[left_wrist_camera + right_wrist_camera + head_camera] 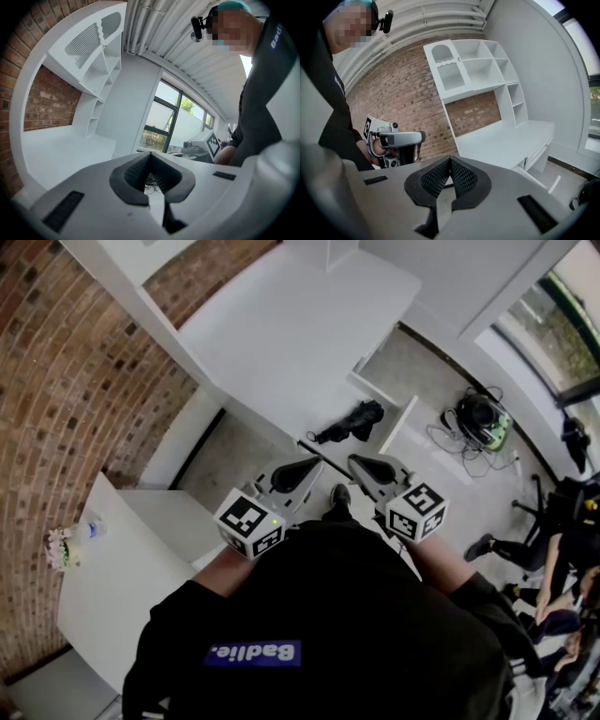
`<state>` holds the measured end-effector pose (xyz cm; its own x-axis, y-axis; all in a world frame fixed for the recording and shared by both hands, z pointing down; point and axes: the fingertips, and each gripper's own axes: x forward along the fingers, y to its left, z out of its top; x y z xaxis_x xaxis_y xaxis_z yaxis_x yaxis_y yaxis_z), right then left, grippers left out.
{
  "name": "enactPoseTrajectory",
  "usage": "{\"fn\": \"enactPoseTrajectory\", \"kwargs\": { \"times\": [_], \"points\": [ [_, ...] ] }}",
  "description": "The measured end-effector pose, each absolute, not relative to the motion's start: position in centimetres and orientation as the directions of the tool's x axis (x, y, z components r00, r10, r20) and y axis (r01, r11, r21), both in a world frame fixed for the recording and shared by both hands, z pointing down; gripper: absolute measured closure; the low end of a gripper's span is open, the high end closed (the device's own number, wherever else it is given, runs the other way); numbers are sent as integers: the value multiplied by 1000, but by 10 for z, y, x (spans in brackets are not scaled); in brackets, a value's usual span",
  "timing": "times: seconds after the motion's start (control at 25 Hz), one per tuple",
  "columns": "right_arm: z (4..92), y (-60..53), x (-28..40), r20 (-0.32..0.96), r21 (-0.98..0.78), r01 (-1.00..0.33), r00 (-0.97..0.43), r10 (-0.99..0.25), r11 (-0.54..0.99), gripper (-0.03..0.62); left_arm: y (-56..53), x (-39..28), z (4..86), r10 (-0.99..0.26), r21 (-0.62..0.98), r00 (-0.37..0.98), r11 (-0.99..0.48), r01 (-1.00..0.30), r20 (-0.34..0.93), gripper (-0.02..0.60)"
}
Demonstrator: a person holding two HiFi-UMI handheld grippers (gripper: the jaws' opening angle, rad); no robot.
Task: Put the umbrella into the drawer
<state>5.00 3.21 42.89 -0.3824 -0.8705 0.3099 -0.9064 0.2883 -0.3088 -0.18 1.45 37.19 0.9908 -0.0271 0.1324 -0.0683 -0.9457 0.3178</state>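
Inside the open drawer (397,424) below the white desk's (291,324) front edge, the black folded umbrella (350,422) lies flat. Nearer the person, the left gripper (292,474) and right gripper (367,471) are side by side, clear of the drawer, each with jaws closed on nothing.

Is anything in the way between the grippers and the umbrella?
Nothing visible is. The umbrella lies uncovered in what looks like the open drawer. The left gripper and right gripper, both shut and empty, are held nearer the person, with only open air between.
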Motion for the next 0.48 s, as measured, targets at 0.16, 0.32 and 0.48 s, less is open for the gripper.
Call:
{"fn": "enactPoseTrajectory", "kwargs": {
  "times": [0.16, 0.32, 0.48],
  "points": [
    [424, 31, 49, 287, -315, -903, -383, -878, 291, 565, 17, -2, 373, -21, 320, 990, -945, -64, 136, 580],
    [423, 30, 51, 278, -328, -899, -384, -880, 289, 565, 17, -3, 372, -21, 319, 991, -946, -64, 136, 580],
    [422, 28, 49, 276, -330, -898, -386, -880, 291, 565, 17, -3, 373, -22, 320, 990, -945, -65, 136, 580]
  ]
}}
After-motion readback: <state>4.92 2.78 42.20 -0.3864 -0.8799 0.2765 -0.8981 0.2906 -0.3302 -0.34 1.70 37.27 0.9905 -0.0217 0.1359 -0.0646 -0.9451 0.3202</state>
